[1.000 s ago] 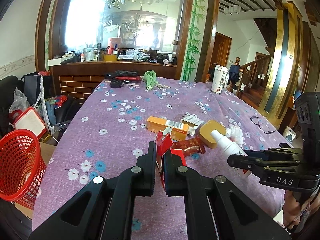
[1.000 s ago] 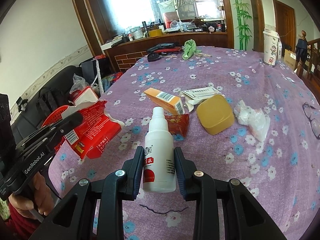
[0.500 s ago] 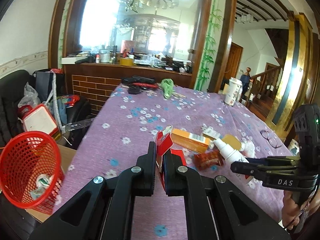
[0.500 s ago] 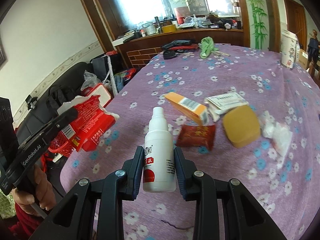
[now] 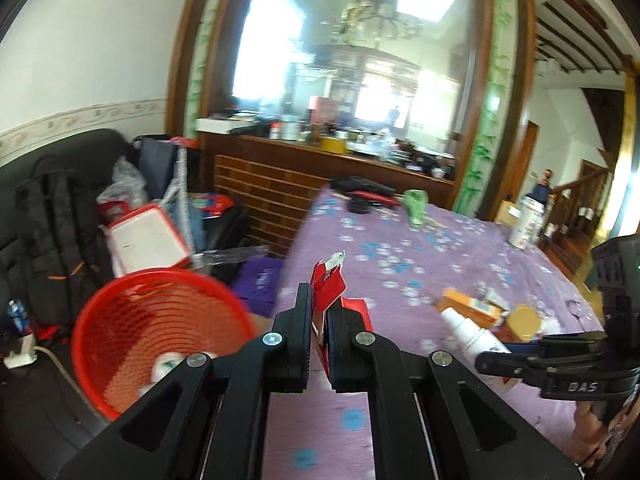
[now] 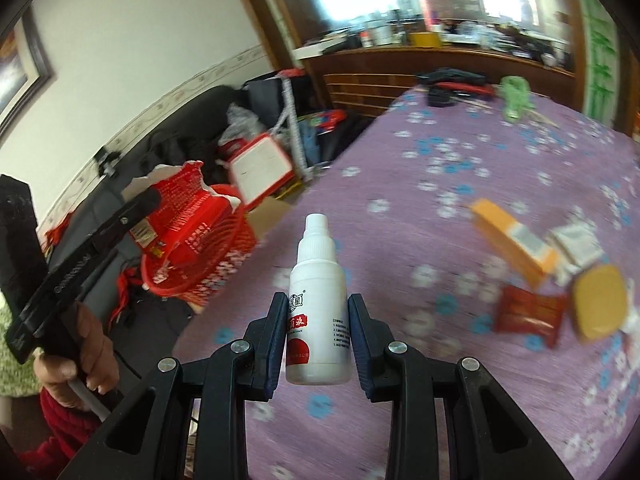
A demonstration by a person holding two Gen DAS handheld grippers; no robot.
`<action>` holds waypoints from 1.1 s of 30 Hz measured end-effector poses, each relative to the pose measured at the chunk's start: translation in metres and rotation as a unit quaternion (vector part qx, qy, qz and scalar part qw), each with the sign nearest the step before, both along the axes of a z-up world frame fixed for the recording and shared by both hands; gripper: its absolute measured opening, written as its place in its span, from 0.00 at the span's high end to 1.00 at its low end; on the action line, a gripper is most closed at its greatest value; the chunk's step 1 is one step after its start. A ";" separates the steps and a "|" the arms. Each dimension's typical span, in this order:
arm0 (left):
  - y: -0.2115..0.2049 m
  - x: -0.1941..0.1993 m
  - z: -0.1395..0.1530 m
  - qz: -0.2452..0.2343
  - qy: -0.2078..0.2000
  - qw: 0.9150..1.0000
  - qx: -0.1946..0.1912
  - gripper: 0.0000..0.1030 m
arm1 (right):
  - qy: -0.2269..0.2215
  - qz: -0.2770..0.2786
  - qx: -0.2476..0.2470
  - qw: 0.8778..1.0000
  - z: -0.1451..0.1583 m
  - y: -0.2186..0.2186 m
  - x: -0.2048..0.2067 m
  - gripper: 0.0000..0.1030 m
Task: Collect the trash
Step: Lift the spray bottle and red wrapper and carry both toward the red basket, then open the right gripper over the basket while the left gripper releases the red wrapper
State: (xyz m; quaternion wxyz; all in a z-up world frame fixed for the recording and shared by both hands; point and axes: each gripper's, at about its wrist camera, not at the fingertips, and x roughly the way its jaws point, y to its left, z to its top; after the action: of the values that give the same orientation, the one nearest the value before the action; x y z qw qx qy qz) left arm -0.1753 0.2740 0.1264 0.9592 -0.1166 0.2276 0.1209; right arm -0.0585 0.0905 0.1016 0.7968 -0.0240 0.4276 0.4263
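Note:
My left gripper (image 5: 319,307) is shut on a torn red wrapper (image 5: 328,289), held above the table's left edge, right of the red mesh basket (image 5: 156,332). In the right wrist view the same red wrapper (image 6: 180,216) hangs in front of the red basket (image 6: 212,264) in the left gripper (image 6: 154,199). My right gripper (image 6: 318,308) is shut on a white spray bottle (image 6: 318,300) with a red label, over the purple flowered tablecloth (image 6: 460,184). The bottle (image 5: 472,334) also shows at the right of the left wrist view.
On the table lie an orange box (image 6: 512,240), a dark red packet (image 6: 528,314), a yellow lid-like piece (image 6: 598,306) and a white card (image 6: 576,244). A black sofa (image 5: 52,200) with bags, a red-framed board (image 5: 148,240) and a wooden counter (image 5: 312,168) stand left and behind.
Both grippers have swung left toward the table's edge with their loads. The red basket now sits much nearer and more central in both views.

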 end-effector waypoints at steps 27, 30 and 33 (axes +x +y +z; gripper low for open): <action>0.123 -0.035 -0.040 0.123 0.031 0.992 -0.014 0.53 | 0.013 0.077 0.014 0.997 0.004 0.170 0.016 0.54; 0.112 -0.035 -0.037 0.115 0.024 0.993 -0.014 0.53 | -0.002 0.062 0.014 0.998 0.005 0.136 0.011 0.54; 0.090 -0.031 -0.034 0.086 0.012 0.996 -0.020 0.47 | -0.011 0.046 0.005 0.999 -0.001 0.104 0.004 0.52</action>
State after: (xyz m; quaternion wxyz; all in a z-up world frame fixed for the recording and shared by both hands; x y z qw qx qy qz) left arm -0.2061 0.3638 0.0929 0.9398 -0.1530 0.2310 0.1998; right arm -0.0543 0.1948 0.1006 0.7812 -0.0445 0.4154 0.4638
